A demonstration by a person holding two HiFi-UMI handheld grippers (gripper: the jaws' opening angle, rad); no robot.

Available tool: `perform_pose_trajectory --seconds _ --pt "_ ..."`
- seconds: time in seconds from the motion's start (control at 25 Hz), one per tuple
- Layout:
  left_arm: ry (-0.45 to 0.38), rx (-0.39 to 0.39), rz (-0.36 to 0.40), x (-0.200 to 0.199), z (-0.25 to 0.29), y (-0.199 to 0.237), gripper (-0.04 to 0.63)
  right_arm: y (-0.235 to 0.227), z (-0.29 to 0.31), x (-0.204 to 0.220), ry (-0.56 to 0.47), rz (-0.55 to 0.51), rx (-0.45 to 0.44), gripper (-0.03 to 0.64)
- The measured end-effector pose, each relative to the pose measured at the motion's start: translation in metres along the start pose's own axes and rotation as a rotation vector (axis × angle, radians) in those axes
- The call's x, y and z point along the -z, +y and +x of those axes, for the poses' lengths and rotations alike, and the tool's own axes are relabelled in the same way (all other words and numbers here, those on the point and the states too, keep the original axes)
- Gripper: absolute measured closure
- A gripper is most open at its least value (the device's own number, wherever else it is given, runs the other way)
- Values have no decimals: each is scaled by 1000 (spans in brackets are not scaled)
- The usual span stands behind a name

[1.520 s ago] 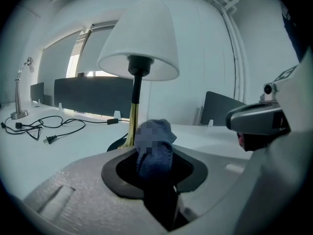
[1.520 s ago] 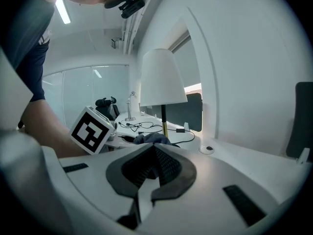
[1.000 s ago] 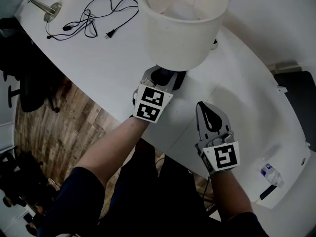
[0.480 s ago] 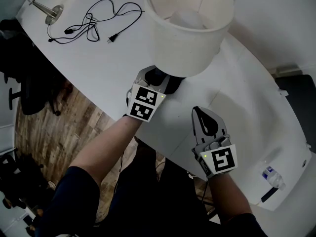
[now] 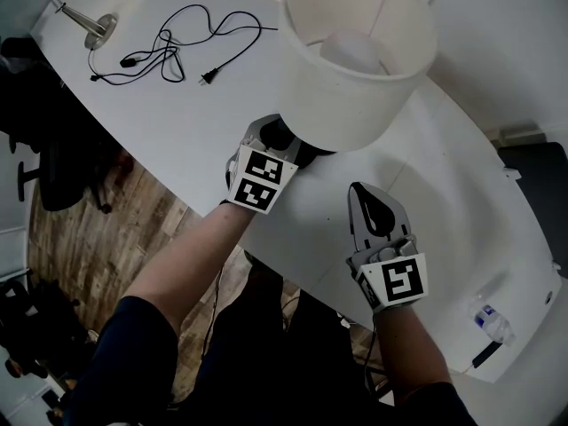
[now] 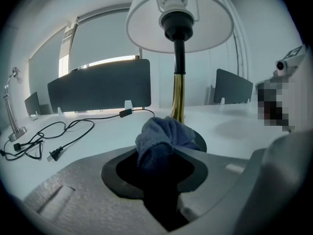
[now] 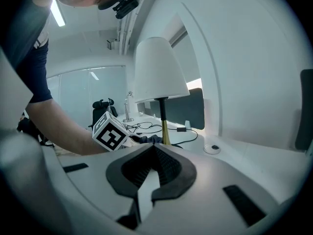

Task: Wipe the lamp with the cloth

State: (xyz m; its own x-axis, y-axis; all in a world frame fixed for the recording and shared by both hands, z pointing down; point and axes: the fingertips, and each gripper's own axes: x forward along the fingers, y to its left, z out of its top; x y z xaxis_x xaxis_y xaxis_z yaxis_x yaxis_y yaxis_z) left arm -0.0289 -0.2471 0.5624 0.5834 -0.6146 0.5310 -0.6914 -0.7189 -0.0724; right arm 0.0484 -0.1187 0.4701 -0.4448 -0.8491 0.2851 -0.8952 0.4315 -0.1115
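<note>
White desk (image 5: 177, 114): left gripper (image 6: 157, 166) tight on cloth (image 6: 161, 138) at lamp (image 6: 178, 92).

head view: shade (image 5: 355, 78) hides lamp stem (image 6: 178, 97) | second lamp (image 5: 99, 27) cut by top edge

Bunched blue cloth (image 6: 161, 141) by upright lamp (image 5: 355, 87)

The lamp (image 5: 355, 60) stands on the counter (image 5: 186, 105) ahead of me. My left claw (image 5: 286, 140) lies under its shade at the foot, with the cloth (image 6: 161, 138) between its jaws, just before the stem. My right claw (image 5: 377, 213) sits nearer me and to the right, apart from the lamp. A cable (image 5: 177, 38) lies far off to the left, and a bottle (image 5: 490, 316) lies by the counter's right end
</note>
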Motion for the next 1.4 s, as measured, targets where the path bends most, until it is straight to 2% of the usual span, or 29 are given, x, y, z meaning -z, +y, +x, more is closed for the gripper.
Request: perform_pose_trajectory --seconds 0.52,0.96,1.24,1.4 --pt "-36 -7 37 -11 19 22 477 -23 33 1 11 -50 16 607" --pt "-70 -3 31 -22 35 30 477 -28 38 0 19 -58 18 607" --pt "-87 -22 26 -19 26 20 477 -24 34 5 35 -52 8 607" --pt "-99 -36 -13 -16 16 11 477 -22 29 8 35 -49 -2 608"
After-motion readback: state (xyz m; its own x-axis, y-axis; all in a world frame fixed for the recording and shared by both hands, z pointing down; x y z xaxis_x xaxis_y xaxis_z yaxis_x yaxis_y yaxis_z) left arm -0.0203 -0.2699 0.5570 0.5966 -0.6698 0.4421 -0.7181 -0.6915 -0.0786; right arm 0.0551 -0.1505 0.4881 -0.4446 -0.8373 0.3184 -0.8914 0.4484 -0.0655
